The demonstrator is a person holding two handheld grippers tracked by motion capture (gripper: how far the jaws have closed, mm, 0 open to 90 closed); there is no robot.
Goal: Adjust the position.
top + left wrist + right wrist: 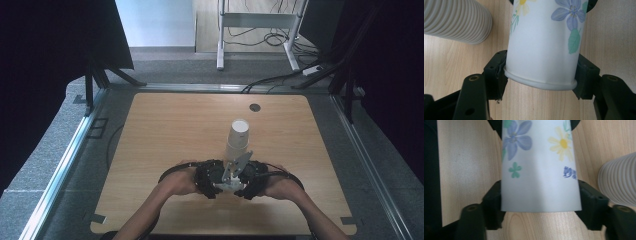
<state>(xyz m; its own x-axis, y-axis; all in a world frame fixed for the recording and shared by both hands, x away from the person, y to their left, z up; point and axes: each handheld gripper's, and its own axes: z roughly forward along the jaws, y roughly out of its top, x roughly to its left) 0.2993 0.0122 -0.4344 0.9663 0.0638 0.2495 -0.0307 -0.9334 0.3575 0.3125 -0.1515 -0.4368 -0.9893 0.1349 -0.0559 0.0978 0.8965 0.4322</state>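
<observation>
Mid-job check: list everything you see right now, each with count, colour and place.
flowered cup: one as far as I can tell, white with blue and yellow flowers, lying between the two grippers just above the table
cup stack: one, plain white, standing on the table just beyond the grippers
table: one, light wood, centre
round plug: one, dark, far side of the table top
desk frame: one, white, on the floor behind
cables: several, black, on the floor under that frame
left gripper: one, black, shut on the cup's rim end
right gripper: one, black, shut on the cup's other end
hands: two, at the near table edge
</observation>
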